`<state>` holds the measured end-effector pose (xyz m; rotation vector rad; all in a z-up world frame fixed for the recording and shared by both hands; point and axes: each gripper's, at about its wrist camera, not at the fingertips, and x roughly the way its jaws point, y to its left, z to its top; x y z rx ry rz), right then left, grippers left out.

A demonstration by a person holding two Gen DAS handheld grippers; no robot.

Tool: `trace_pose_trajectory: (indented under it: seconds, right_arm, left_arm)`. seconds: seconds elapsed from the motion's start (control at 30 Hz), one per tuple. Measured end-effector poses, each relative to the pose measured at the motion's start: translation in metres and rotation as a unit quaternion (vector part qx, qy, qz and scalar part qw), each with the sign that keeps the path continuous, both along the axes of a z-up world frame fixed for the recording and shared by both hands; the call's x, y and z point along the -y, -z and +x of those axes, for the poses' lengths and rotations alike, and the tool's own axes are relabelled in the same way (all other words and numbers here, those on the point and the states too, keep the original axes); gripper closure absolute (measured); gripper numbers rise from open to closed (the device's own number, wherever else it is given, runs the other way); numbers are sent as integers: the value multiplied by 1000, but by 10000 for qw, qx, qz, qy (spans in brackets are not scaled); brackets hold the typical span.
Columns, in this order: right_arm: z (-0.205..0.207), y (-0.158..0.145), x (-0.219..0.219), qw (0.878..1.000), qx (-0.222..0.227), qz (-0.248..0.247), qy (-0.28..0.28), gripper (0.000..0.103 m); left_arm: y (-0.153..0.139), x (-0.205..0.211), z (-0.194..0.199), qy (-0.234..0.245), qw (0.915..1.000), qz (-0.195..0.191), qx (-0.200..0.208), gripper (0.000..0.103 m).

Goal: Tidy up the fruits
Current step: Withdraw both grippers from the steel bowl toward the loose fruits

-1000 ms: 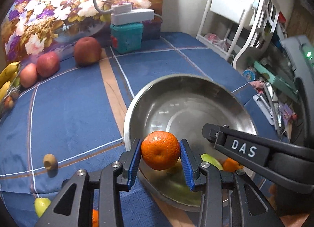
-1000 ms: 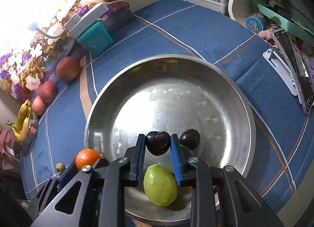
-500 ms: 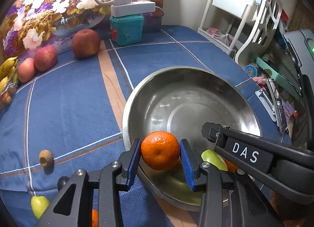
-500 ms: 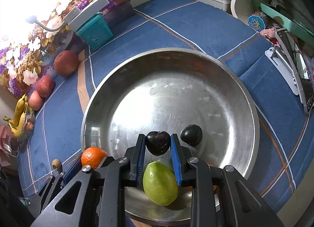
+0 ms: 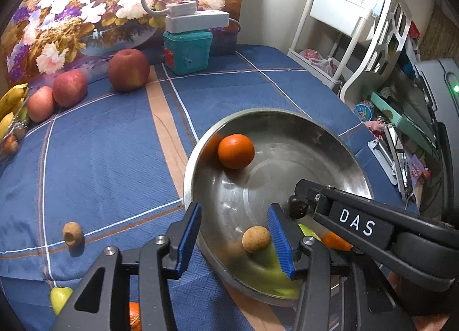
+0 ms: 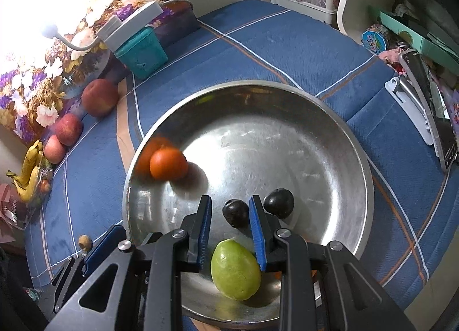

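A steel bowl [image 5: 330,142] [image 6: 338,119] sits on the blue cloth. A tangerine [image 5: 235,151] [image 6: 168,164] lies blurred inside it by the left wall. My left gripper [image 5: 235,239] is open and empty over the bowl's near left rim. My right gripper [image 6: 230,225] is open, with a dark plum [image 6: 235,212] loose between its pads; another plum [image 6: 278,203] lies just right. A green guava [image 6: 235,269] lies under the right gripper. A small brown fruit [image 5: 256,238] shows in the bowl in the left wrist view.
Three apples [image 5: 128,69] and bananas [image 5: 10,101] line the back left by a floral picture. A teal box [image 5: 188,51] with a lamp stands behind. A small brown fruit [image 5: 73,233], a green fruit [image 5: 60,296] and an orange fruit lie on the cloth near left. Clutter and a white rack lie right.
My left gripper opened and let go of the tangerine, which rolled into the bowl toward its left wall. My right gripper opened and released the dark plum into the bowl.
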<state>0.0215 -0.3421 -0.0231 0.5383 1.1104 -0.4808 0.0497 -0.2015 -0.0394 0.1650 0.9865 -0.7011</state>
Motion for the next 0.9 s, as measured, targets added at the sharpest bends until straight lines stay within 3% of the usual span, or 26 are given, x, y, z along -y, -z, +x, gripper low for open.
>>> trace_pose_trajectory:
  seconds: [0.4,0.73,0.8,0.83,0.9]
  right_arm:
    - [0,-5,-7,9999,-11,-86,-90,75]
    - [11,-8,-33,9980,-85,-246,-581,76]
    - [13,-10,-37,9974,-79,-297,-651,76]
    - [13,-10,-39,9972,-76,-316,-670,75]
    - [14,-10,-40,9968,-69,-368,-713,55]
  left_arm:
    - [-5,-31,22,-548,9983,2,-175,51]
    - [1,-76,49,-1446,9873,-62,-657,51]
    - [1,-79,51,-1486,9865,-53,-691,44]
    - [1,-81,52,-1518,9860,-43,-687,33]
    - [1,-84,53,-1623,9846,9,-656,26]
